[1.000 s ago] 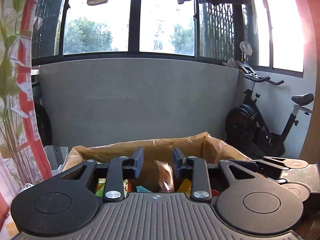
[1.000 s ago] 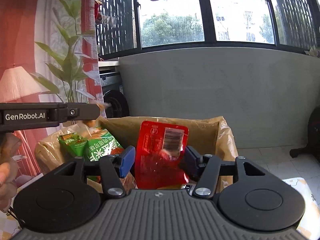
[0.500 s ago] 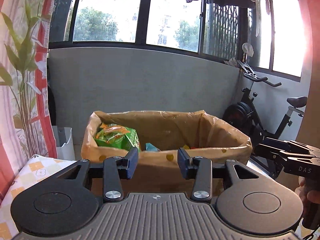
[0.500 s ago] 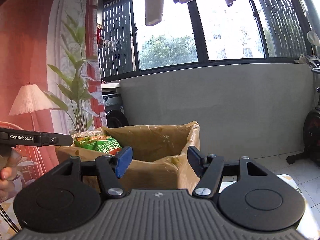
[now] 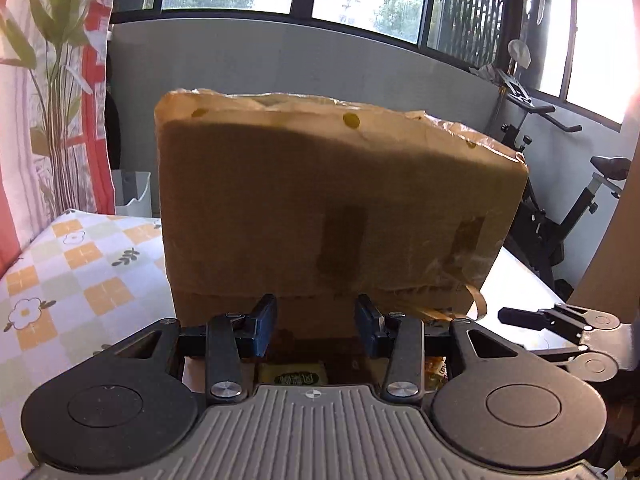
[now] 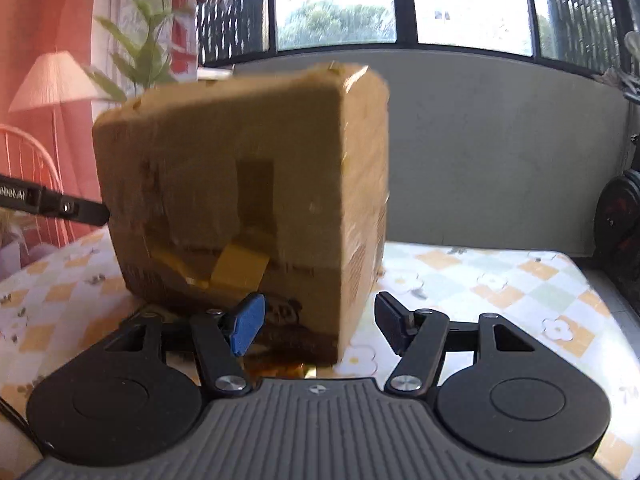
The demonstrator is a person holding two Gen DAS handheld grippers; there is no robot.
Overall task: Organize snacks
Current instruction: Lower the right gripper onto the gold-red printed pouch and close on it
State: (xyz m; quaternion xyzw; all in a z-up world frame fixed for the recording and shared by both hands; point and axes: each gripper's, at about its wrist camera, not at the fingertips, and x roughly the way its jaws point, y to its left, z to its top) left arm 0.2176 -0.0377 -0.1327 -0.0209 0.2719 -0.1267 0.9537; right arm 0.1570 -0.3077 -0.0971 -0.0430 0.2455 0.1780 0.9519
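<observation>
A tall brown cardboard box (image 5: 328,200) wrapped in clear tape stands on the checked tablecloth (image 5: 72,264); from this low angle its inside is hidden. My left gripper (image 5: 316,330) is open, low in front of the box's near wall, with nothing between its fingers. A pale snack packet (image 5: 294,374) lies just under it, and orange wrappers (image 5: 434,364) lie to its right. My right gripper (image 6: 316,324) is open and empty near the box's (image 6: 240,184) right corner, above an amber wrapper (image 6: 280,368). Each gripper shows in the other's view: right (image 5: 520,316), left (image 6: 52,204).
A grey half-wall with windows runs behind the table. An exercise bike (image 5: 560,184) stands on the floor at the right, a white bin (image 5: 134,194) at the back left. A plant-print curtain (image 5: 52,92) hangs on the left. Tablecloth (image 6: 500,288) shows right of the box.
Both grippers have dropped from above the box's open top to low in front of its side. The red packet seen between the right fingers a second ago is gone from them.
</observation>
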